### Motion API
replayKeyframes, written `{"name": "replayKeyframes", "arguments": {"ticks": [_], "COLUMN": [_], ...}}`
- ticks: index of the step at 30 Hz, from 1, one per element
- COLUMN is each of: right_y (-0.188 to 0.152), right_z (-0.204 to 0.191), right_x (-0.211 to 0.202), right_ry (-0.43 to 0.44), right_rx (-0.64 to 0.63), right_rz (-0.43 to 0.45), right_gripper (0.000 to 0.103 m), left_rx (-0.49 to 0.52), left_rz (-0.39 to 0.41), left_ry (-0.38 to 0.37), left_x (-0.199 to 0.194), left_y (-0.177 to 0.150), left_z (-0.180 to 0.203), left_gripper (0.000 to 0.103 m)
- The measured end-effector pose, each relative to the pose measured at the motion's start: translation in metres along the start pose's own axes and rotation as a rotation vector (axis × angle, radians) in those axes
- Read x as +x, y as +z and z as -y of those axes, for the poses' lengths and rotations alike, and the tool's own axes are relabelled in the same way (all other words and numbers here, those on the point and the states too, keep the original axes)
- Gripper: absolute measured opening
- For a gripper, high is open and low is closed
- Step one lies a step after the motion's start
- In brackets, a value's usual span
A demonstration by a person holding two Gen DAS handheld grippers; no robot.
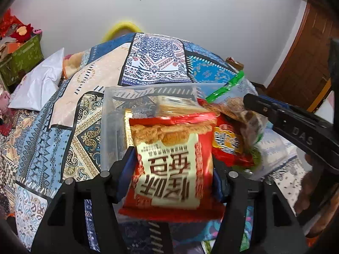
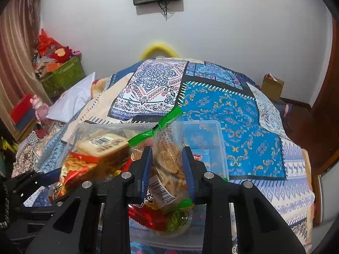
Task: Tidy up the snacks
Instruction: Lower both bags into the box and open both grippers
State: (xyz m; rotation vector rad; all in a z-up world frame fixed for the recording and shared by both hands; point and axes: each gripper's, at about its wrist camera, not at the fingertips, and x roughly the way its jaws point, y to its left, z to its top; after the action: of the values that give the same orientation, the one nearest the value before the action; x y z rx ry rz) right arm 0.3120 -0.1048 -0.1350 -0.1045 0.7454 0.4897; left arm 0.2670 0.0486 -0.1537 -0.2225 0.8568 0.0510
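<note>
My left gripper is shut on a red and cream snack packet, its blue pads pressing both sides; the packet hangs just in front of a clear plastic bin. In the right wrist view my right gripper is shut on a clear biscuit bag with green sealed ends, held over the same bin. Inside lie a tan packet with a barcode and other red and yellow packets. A black finger of the right gripper shows at the right of the left wrist view.
A patterned patchwork cloth covers the surface under the bin. A white pillow and a green box with red decorations stand at the left. A cardboard box and a wooden door are at the right.
</note>
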Motion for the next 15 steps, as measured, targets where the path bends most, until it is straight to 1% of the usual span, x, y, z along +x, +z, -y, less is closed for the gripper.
{"name": "replayKeyframes", "arguments": {"ticks": [2,3,4,7,10,15], "right_y": [0.000,0.000,-0.002,-0.009,-0.013,-0.015], "right_z": [0.000,0.001,0.001,-0.003,-0.005,-0.006], "right_x": [0.003,0.006,0.007,0.007,0.006,-0.007], "right_ry": [-0.013,-0.015,-0.018,-0.030,-0.044,-0.033], "right_rx": [-0.006,-0.003,-0.001,-0.026,-0.045,-0.039], "right_rz": [-0.016,-0.025,-0.029,-0.038,-0.053,-0.051], "right_gripper": [0.046,0.064,0.072,0.073,0.073,0.074], "left_rx": [-0.013,-0.029,-0.050,-0.072,-0.069,-0.050], "left_rz": [-0.014,-0.023,-0.037,-0.048,-0.057,-0.016], "left_ry": [0.002,-0.009,-0.022,-0.052,-0.059,-0.065], "left_x": [0.007,0.010,0.013,0.015,0.009,-0.015], "left_y": [0.002,0.002,0.002,0.001,0.000,-0.001], "left_z": [-0.002,-0.005,-0.009,-0.015,-0.013,-0.012], "left_gripper": [0.059,0.059,0.059,0.059,0.059,0.060]}}
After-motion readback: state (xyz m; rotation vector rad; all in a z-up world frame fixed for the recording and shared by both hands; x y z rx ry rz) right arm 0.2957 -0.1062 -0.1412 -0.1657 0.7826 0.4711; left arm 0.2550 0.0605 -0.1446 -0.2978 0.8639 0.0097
